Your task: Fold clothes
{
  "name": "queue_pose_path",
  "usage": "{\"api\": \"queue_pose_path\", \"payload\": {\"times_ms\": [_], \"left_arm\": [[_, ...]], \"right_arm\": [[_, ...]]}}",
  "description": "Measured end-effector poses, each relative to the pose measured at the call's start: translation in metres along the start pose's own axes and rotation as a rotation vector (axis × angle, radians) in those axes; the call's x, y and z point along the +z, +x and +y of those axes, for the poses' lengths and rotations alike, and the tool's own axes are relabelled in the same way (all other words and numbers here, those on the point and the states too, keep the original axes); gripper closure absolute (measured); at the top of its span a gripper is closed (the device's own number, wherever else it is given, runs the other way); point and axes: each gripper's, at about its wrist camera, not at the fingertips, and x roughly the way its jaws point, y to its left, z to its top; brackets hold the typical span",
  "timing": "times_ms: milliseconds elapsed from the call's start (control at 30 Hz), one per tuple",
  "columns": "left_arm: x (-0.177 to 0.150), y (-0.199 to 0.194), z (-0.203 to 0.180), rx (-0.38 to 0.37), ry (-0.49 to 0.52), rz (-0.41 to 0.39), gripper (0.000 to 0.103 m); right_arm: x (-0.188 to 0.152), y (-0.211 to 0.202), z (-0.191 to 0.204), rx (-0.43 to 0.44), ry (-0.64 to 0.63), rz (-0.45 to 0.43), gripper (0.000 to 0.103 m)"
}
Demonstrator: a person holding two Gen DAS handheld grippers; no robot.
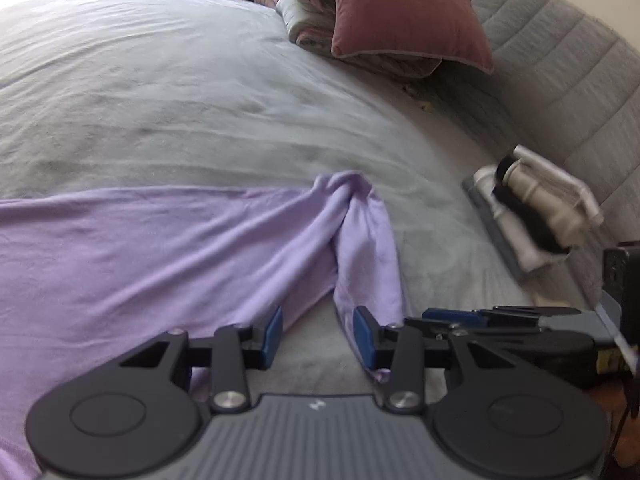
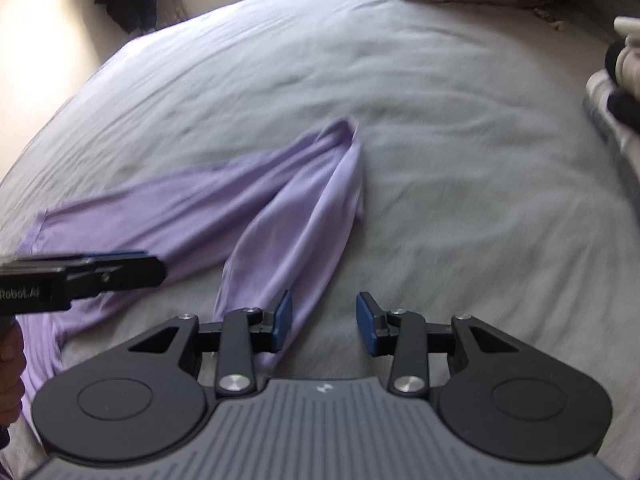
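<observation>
I see the lilac garment (image 1: 160, 248) spread on the grey bed (image 1: 180, 92), its sleeve (image 2: 304, 216) folded back toward me; my left gripper (image 1: 318, 336) hovers with jaws apart over the sleeve's cuff end, nothing pinched; my right gripper (image 2: 324, 322) stands parted too, the cuff just beside its left pad (image 2: 283, 320), empty.

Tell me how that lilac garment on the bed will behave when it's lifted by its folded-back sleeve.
The lilac garment is probably floppy: it lies creased and flat on the bed. Its sleeve would likely drape and unfold if lifted. It looks thin, so probably light.
</observation>
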Motion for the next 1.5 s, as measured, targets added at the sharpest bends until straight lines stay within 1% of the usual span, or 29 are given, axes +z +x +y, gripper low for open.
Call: {"api": "queue_pose_path", "payload": {"times_ms": [33,67,133,167,267,367,433,533,633,700,767,900,933,967,1000,1033,1067,1100,1133,1167,1233,1267,1300,1333,1367,1400,1433,1467,1500], "left_arm": [[0.001,0.001,0.0,0.015,0.005,0.001,0.063],[0.004,0.001,0.003,0.027,0.003,-0.003,0.063],[0.011,-0.001,0.011,0.049,-0.009,-0.016,0.063],[0.014,-0.002,0.017,0.062,-0.021,-0.019,0.063],[0.023,-0.003,0.036,0.113,-0.053,-0.027,0.063],[0.033,-0.005,0.053,0.178,-0.053,-0.049,0.063],[0.04,-0.002,0.06,0.25,-0.009,-0.071,0.062],[0.051,0.009,0.068,0.373,0.097,-0.069,0.06],[0.057,0.02,0.075,0.429,0.195,-0.053,0.06],[0.059,0.026,0.079,0.435,0.251,-0.047,0.059],[0.061,0.027,0.081,0.417,0.285,-0.043,0.059],[0.062,0.03,0.077,0.377,0.39,-0.024,0.06],[0.061,0.031,0.075,0.373,0.418,-0.021,0.062],[0.061,0.032,0.073,0.368,0.447,-0.017,0.064],[0.059,0.033,0.071,0.367,0.463,-0.02,0.071],[0.057,0.034,0.069,0.368,0.477,-0.024,0.079],[0.055,0.035,0.067,0.368,0.491,-0.028,0.083],[0.052,0.036,0.065,0.369,0.505,-0.033,0.093],[0.05,0.038,0.063,0.378,0.512,-0.043,0.1],[0.048,0.04,0.06,0.39,0.516,-0.054,0.102],[0.044,0.042,0.056,0.413,0.523,-0.072,0.103],[0.045,0.042,0.055,0.418,0.525,-0.074,0.103],[0.046,0.04,0.055,0.407,0.523,-0.075,0.102],[0.048,0.038,0.056,0.391,0.52,-0.075,0.1],[0.051,0.035,0.057,0.358,0.515,-0.073,0.098],[0.054,0.032,0.059,0.334,0.511,-0.072,0.086],[0.056,0.03,0.06,0.335,0.511,-0.075,0.059],[0.057,0.03,0.061,0.353,0.519,-0.078,0.047],[0.056,0.033,0.061,0.377,0.538,-0.072,0.04]], "right_arm": [[-0.003,0.001,0.004,-0.01,-0.034,-0.006,0.08],[-0.004,0.003,0.008,-0.012,-0.073,-0.004,0.102],[0.001,0.002,0.01,-0.009,-0.125,0.017,0.103],[0.005,0.001,0.009,-0.038,-0.157,0.02,0.103],[0.017,-0.007,0.003,-0.147,-0.258,0.015,0.103],[0.036,-0.014,-0.016,-0.271,-0.3,-0.004,0.103],[0.052,-0.013,-0.03,-0.352,-0.317,-0.017,0.103],[0.073,-0.01,-0.048,-0.458,-0.316,-0.045,0.103],[0.095,-0.002,-0.062,-0.529,-0.307,-0.074,0.103],[0.108,0.004,-0.07,-0.57,-0.305,-0.089,0.103],[0.118,0.013,-0.075,-0.599,-0.306,-0.09,0.103],[0.132,0.032,-0.086,-0.644,-0.302,-0.083,0.103],[0.134,0.036,-0.087,-0.65,-0.304,-0.083,0.103],[0.135,0.039,-0.089,-0.656,-0.307,-0.082,0.103],[0.137,0.043,-0.09,-0.662,-0.31,-0.082,0.103],[0.138,0.046,-0.091,-0.667,-0.314,-0.081,0.103],[0.139,0.05,-0.093,-0.67,-0.316,-0.08,0.103],[0.14,0.053,-0.094,-0.671,-0.316,-0.076,0.103],[0.14,0.056,-0.094,-0.672,-0.317,-0.073,0.103],[0.14,0.059,-0.094,-0.673,-0.317,-0.07,0.103],[0.14,0.065,-0.094,-0.679,-0.325,-0.066,0.103],[0.139,0.068,-0.093,-0.68,-0.332,-0.064,0.103],[0.137,0.07,-0.093,-0.681,-0.34,-0.061,0.103],[0.136,0.072,-0.093,-0.681,-0.346,-0.058,0.103],[0.135,0.073,-0.094,-0.68,-0.349,-0.055,0.103],[0.134,0.074,-0.095,-0.68,-0.35,-0.053,0.103],[0.134,0.074,-0.095,-0.679,-0.349,-0.053,0.103],[0.134,0.074,-0.096,-0.676,-0.345,-0.054,0.103],[0.134,0.074,-0.097,-0.669,-0.34,-0.056,0.103]]}}
